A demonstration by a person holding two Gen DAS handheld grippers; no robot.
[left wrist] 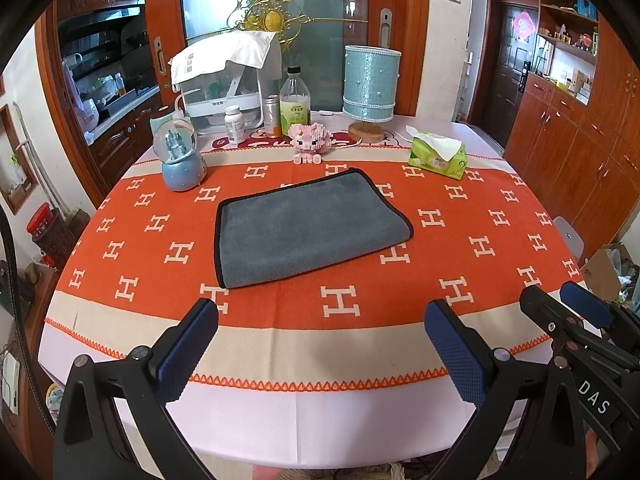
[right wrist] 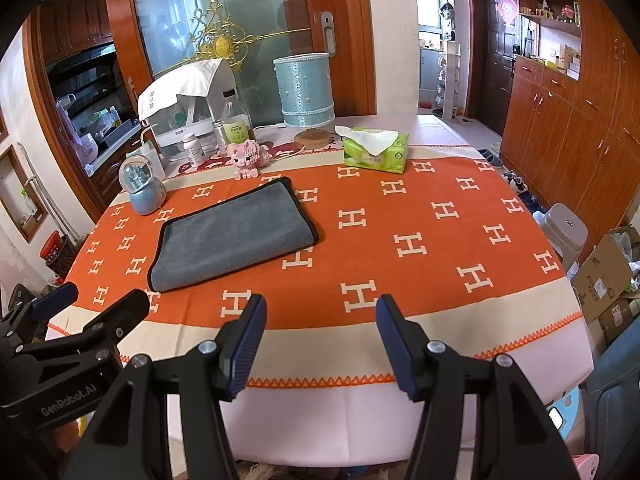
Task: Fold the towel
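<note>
**Towel folded flat, both grippers clear of it**

Left wrist view: grey towel (left wrist: pixel 308 226) at frame centre, black-edged, lying flat in a folded rectangle on the orange H-patterned tablecloth (left wrist: pixel 460 248). Left gripper (left wrist: pixel 320 350) low in frame, jaws spread wide, nothing between the blue pads, well short of the towel. Right gripper (left wrist: pixel 568 304) poking in at lower right, also apart from the towel. Snow globe (left wrist: pixel 182 158) upper left of towel, pink brick pig (left wrist: pixel 309 142) just beyond its far edge, green tissue box (left wrist: pixel 438 156) upper right, teal lamp (left wrist: pixel 371 84) behind.

Right wrist view: towel (right wrist: pixel 236 232) left of centre, untouched. Right gripper (right wrist: pixel 322 346) bottom centre, jaws spread, empty, over the cloth's cream border. Left gripper (right wrist: pixel 92 300) at lower left, fingertips parted. Tissue box (right wrist: pixel 376 152) top centre; snow globe (right wrist: pixel 142 186) and pig (right wrist: pixel 248 158) beyond the towel.
</note>
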